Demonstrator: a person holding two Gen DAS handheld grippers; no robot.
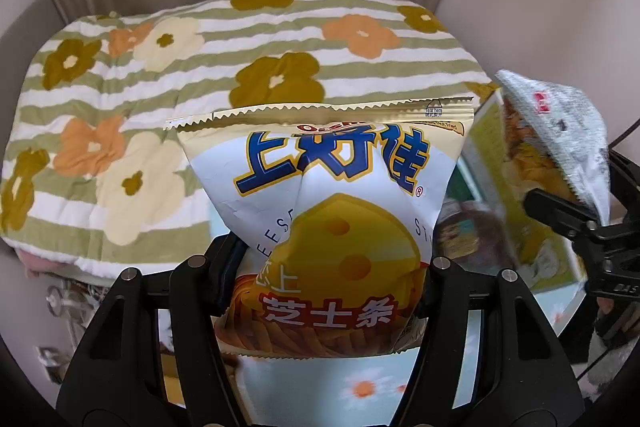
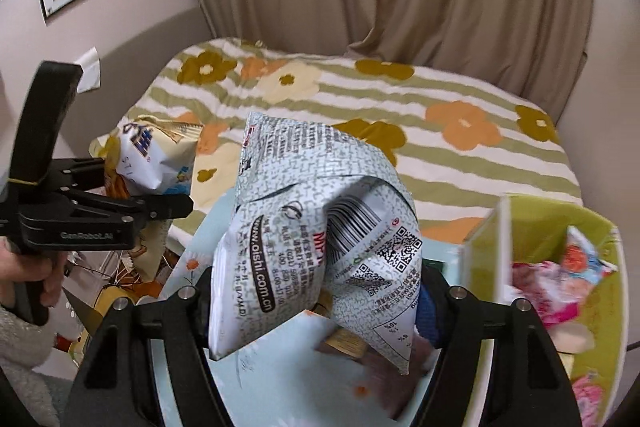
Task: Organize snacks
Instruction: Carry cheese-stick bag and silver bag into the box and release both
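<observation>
Now each gripper pinches 1 crumpled snack bag (image 1: 332,211), (image 2: 316,239).

The green box (image 2: 552,267) is blurred, its pink contents unreadable.

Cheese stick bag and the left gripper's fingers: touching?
Touching. The left wrist view shows the cheese stick bag pinched between the left gripper fingers, creased where they squeeze it.
</observation>
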